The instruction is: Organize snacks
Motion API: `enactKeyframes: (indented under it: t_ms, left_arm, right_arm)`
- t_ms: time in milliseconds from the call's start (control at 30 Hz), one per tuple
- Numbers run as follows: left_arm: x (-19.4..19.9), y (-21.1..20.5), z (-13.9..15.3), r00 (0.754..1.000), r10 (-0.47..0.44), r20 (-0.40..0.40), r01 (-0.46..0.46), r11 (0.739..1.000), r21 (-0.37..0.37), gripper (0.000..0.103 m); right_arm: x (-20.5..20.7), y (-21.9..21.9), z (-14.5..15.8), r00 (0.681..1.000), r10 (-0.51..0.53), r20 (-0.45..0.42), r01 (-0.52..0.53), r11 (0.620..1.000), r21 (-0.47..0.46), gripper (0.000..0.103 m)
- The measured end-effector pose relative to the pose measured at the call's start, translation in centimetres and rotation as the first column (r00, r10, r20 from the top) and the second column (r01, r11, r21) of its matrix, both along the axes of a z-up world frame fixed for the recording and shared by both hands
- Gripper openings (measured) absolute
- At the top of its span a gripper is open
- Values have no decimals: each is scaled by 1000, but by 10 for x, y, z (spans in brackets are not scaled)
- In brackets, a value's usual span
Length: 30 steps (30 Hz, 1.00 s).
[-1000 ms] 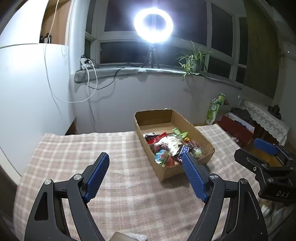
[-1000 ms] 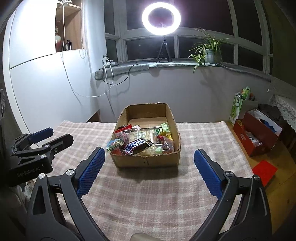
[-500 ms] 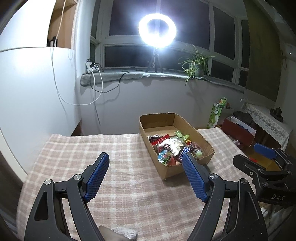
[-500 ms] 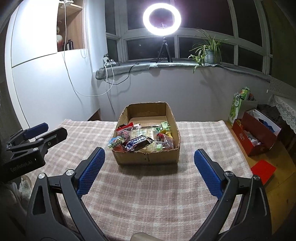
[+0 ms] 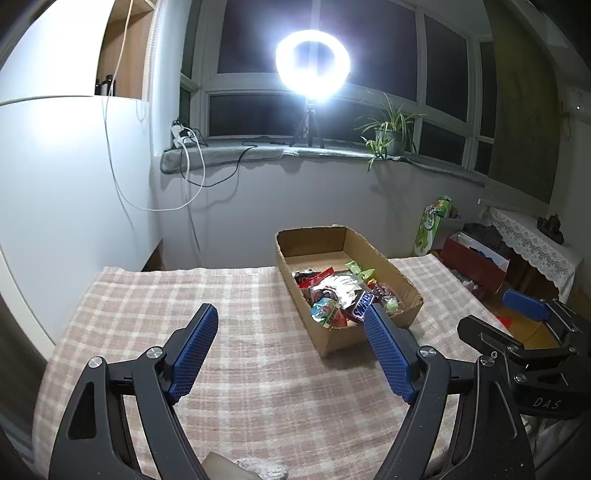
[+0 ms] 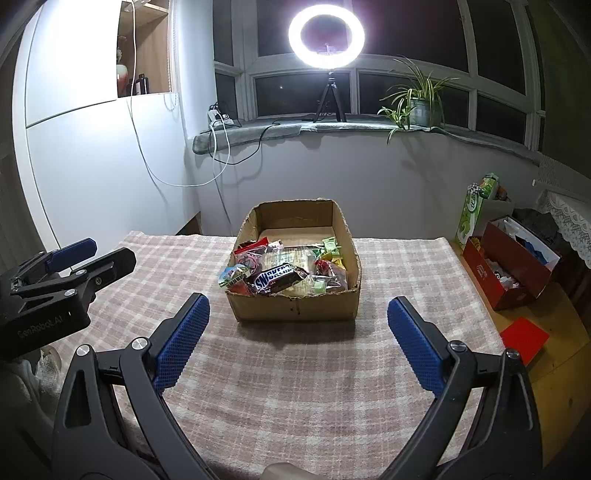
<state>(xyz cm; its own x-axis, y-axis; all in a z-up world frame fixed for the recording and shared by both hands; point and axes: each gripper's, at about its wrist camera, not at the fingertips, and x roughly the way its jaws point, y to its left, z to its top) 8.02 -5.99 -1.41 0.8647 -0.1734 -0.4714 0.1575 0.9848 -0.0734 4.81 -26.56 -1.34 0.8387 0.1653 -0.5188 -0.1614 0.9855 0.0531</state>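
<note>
An open cardboard box (image 6: 295, 312) stands on the checked tablecloth (image 6: 295, 387), holding several wrapped snacks, with a Snickers bar (image 6: 277, 277) on top. The box also shows in the left wrist view (image 5: 410, 291), ahead and to the right. My left gripper (image 5: 291, 343) is open and empty, above the cloth left of the box. My right gripper (image 6: 297, 332) is open and empty, directly in front of the box. The left gripper shows at the left edge of the right wrist view (image 6: 55, 288); the right gripper shows at the right of the left wrist view (image 5: 524, 350).
A wall and window sill with a ring light (image 6: 327, 35) and a potted plant (image 6: 421, 99) lie behind the table. A red box (image 6: 513, 266) and a green carton (image 6: 476, 210) sit on the floor to the right. A white cabinet (image 5: 66, 184) stands left.
Both grippers have drawn back and risen slightly, so the box looks a little farther. Both stay open and empty. The snacks in the box have not moved.
</note>
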Motion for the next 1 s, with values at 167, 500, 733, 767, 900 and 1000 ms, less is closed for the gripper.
enactKeyframes:
  t_ms: [167, 500, 733, 767, 900, 1000]
  left_arm:
    - [-1, -1, 0, 1000, -1, -2, 1, 1000, 1, 82]
    - [2, -2, -3, 1000, -5, -11, 5, 1000, 2, 82]
    - [3, -2, -5, 1000, -3, -17, 3, 1000, -2, 82]
    - [3, -2, -6, 1000, -2, -18, 2, 1000, 0, 82]
    - [5, -1, -8, 1000, 0, -22, 0, 1000, -3, 82]
    - [6, -1, -9, 1000, -1, -21, 1, 1000, -4, 82]
  right_arm:
    - [0, 2, -1, 1000, 6, -7, -6, 1000, -5, 99]
    - [0, 5, -3, 1000, 9, -16, -10, 1000, -7, 99]
    - [2, 5, -8, 1000, 10, -26, -10, 1000, -7, 99]
    - [2, 5, -9, 1000, 11, -28, -11, 1000, -7, 99]
    - [3, 6, -12, 999, 14, -38, -15, 1000, -14, 99]
    - [5, 5, -15, 999, 10, -43, -11, 1000, -14, 99]
